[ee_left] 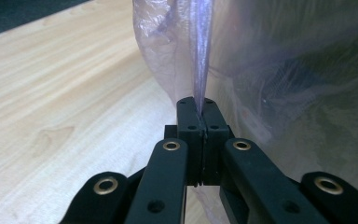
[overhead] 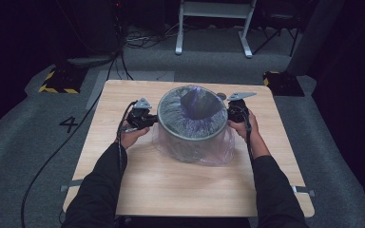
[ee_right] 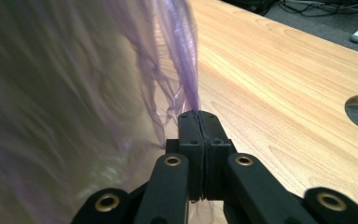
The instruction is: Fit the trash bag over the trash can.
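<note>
The left gripper [overhead: 148,118] and right gripper [overhead: 232,113] are each pinching the thin purple bag [overhead: 214,147] in clenched jaws (one on either side), while the bag is lining the round bin [overhead: 192,135] standing mid-tabletop [overhead: 171,190].

The left tool [ee_left: 199,109] pinches a purple bag [ee_left: 200,56] fold (jaws together) above the wooden table [ee_left: 60,98].

Thin see-thru purple plastic bag [overhead: 193,142] lines round grey bin [overhead: 192,124], upright at table centre. Bag mouth is folded over the rim and hangs down outside, loose skirt pooling on wood at near side. Film pulled taut at left & right edges.
</note>
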The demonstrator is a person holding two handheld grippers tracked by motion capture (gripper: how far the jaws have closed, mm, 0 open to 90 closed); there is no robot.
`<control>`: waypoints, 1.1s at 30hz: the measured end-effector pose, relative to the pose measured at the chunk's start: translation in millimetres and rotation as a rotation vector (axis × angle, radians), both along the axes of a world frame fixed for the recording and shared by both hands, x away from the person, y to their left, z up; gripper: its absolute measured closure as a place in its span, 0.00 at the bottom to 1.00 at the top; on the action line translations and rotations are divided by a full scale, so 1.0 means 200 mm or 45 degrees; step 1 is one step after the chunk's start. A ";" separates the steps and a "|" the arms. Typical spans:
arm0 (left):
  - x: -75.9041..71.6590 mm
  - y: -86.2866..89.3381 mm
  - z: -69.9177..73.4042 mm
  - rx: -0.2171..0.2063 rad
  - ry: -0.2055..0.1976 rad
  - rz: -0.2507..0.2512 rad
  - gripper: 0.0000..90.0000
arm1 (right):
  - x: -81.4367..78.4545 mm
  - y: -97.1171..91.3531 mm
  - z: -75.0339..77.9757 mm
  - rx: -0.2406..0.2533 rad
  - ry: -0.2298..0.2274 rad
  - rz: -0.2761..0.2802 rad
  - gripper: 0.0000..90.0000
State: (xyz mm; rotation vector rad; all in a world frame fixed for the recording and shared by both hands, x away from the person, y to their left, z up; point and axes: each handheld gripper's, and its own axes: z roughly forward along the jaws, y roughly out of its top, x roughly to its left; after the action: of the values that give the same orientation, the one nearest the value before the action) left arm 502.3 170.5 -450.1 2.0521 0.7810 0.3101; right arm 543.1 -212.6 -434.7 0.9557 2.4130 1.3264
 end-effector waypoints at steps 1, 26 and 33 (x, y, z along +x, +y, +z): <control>-0.01 0.00 0.00 0.015 -0.005 -0.005 0.99 | 0.00 -0.01 -0.01 0.015 -0.007 -0.019 0.98; -0.48 0.17 0.02 0.103 -0.127 0.007 0.27 | -0.17 -0.28 0.22 0.075 -0.152 -0.194 0.32; -0.60 0.13 -0.04 0.146 -0.095 -0.037 0.18 | -0.27 -0.31 0.36 0.125 -0.203 -0.135 0.23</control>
State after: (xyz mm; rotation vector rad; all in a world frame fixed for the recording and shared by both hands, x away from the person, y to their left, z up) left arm 383.1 196.8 -458.4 2.1442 0.7017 0.4219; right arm 489.6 -275.2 -362.7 0.9495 2.1672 1.4360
